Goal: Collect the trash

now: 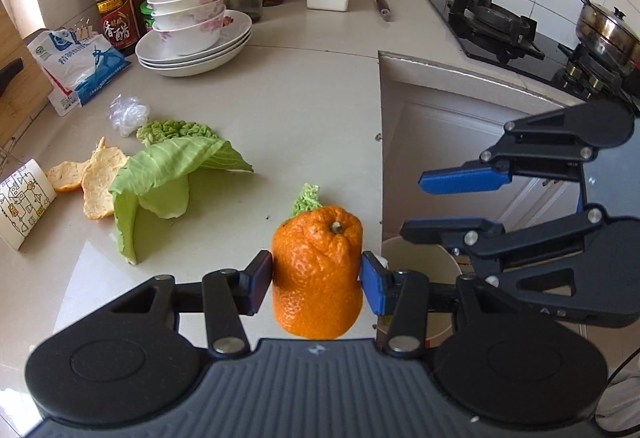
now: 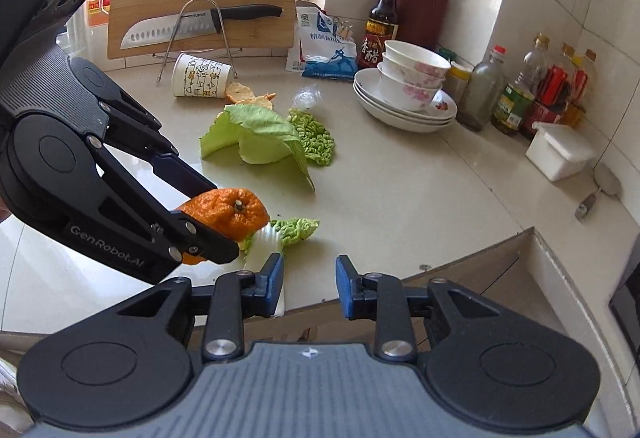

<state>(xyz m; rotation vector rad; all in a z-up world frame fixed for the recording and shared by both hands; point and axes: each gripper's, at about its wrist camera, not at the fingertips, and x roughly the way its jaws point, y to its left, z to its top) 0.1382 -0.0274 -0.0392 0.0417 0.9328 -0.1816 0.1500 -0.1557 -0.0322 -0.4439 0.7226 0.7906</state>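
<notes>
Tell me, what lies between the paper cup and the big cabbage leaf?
Pieces of orange peel, lying inside up. They touch the cabbage leaf and sit by the mouth of the tipped cup. Both views show this.

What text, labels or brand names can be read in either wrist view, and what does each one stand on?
"GenRobot.AI": on the side of the left gripper.
"SUPOR": on the blade of the knife on the cutting board.
"香醋": on the dark vinegar bottle.
Blue and white bag: Chinese print, too small to read reliably.
Paper cup: drawings only, no words legible.
Other bottle labels: too blurred to read.
</notes>
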